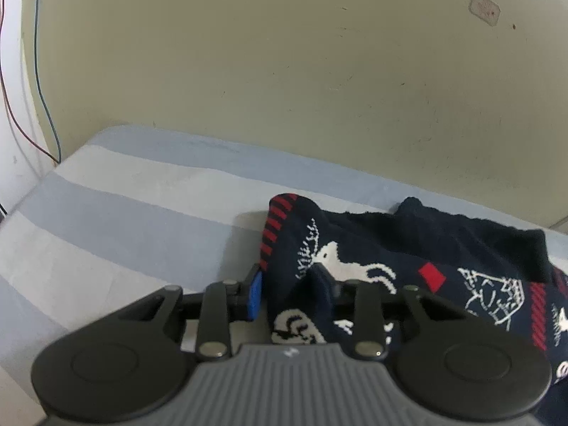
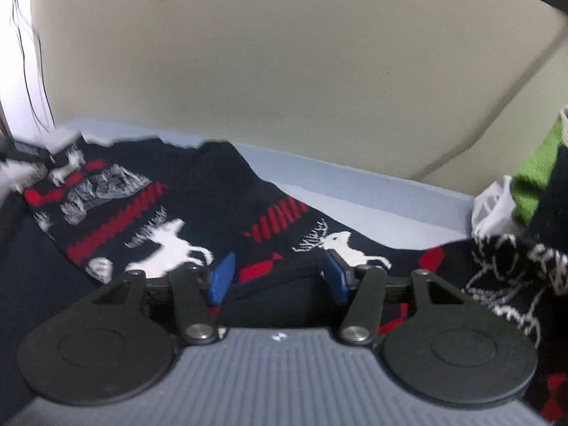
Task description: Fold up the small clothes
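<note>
the soft, limp knitted sweater [image 1: 408, 248] is being pinched by the left gripper [image 1: 294, 291] near its red-striped hem; the right gripper [image 2: 280, 277] is being held spread over the knit.

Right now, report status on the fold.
Left gripper pinching the sweater edge. Right gripper open, fingers straddling a fold, not clamped. Clothes pile at right, not blocking.

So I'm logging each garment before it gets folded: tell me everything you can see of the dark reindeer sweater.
The sweater is a navy knit with white reindeer, red diamonds and red striped bands. It lies crumpled and unfolded on the blue-and-white striped bedsheet, near the wall. A bunched fold sits between the left gripper pads, which look closed on it. The right gripper stands open over another part, its fingers apart. More patterned knit lies to the right.
</note>
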`<state>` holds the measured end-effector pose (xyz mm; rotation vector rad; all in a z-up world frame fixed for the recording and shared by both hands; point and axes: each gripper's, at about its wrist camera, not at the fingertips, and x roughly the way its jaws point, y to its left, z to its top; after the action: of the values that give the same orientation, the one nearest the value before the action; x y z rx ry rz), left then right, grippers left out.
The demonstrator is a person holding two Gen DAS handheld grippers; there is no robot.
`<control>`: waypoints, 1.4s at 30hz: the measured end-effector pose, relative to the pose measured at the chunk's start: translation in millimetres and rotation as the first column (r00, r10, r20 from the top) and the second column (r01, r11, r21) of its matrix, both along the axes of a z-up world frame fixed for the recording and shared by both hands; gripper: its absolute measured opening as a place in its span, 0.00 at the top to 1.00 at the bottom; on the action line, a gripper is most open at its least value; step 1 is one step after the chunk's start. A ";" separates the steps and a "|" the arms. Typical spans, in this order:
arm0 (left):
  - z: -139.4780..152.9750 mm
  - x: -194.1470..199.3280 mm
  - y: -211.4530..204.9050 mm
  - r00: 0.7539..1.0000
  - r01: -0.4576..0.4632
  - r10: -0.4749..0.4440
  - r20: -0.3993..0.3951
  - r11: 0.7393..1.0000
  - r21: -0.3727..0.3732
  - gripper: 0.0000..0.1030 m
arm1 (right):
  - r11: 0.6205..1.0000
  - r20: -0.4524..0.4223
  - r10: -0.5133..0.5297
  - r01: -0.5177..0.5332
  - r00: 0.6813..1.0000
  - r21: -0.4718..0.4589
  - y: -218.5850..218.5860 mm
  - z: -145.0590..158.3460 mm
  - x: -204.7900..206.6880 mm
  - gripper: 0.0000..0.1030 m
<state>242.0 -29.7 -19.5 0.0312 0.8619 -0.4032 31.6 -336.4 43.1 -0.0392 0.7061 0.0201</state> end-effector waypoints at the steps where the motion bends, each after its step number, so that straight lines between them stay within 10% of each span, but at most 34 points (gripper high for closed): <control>1: -0.2 -0.4 -0.1 1.000 0.000 0.000 0.003 1.000 0.003 0.72 | 1.000 0.008 0.011 -0.011 1.000 -0.019 3.7 0.0 1.4 0.49; 10: -1.4 -7.4 -8.0 0.999 0.010 -0.011 0.040 0.999 0.042 0.73 | 0.984 -0.054 0.180 -0.180 0.982 0.019 15.8 7.3 29.5 0.50; 14: 4.1 -9.6 -5.8 0.998 0.025 -0.026 0.053 0.999 0.025 0.85 | 0.975 -0.048 0.214 -0.211 0.976 0.067 13.5 15.4 22.6 0.88; 19: 15.9 -9.0 -12.9 0.996 -0.016 0.019 0.093 0.999 -0.033 0.86 | 0.994 0.112 0.110 -0.107 0.988 -0.037 16.5 36.6 20.8 0.90; 21: 4.0 -5.9 -29.7 0.996 -0.024 0.019 0.093 0.998 0.050 0.82 | 0.998 0.161 0.033 -0.024 0.986 -0.056 14.7 34.6 32.6 0.90; 24: 0.3 -13.9 -43.5 0.988 -0.032 0.003 0.154 0.982 0.187 0.68 | 0.992 0.001 -0.015 0.015 1.000 -0.124 25.2 -4.7 58.5 0.83; 26: 11.2 -20.9 -33.2 0.991 -0.002 -0.020 0.129 0.985 0.172 0.67 | 0.977 0.046 -0.003 0.012 0.999 -0.214 34.4 -3.0 45.7 0.69; 29: 31.4 -44.3 -1.4 0.992 0.018 -0.039 0.122 0.986 0.168 0.49 | 0.994 0.092 -0.008 0.018 0.996 -0.107 18.8 23.3 11.9 0.65; 37: 24.8 -146.1 95.2 0.976 0.182 -0.169 -0.139 0.979 0.091 0.48 | 0.969 0.083 0.144 -0.158 0.986 0.190 -12.3 53.7 -144.6 0.56; 42: 28.6 -218.8 123.2 0.963 0.241 -0.234 -0.132 0.970 0.040 0.45 | 0.920 0.026 0.163 -0.162 0.986 0.356 -22.3 37.3 -225.6 0.56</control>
<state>23.1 93.5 9.0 0.1631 0.9988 -0.6115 -194.0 -358.7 80.4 0.2519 0.6926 0.3085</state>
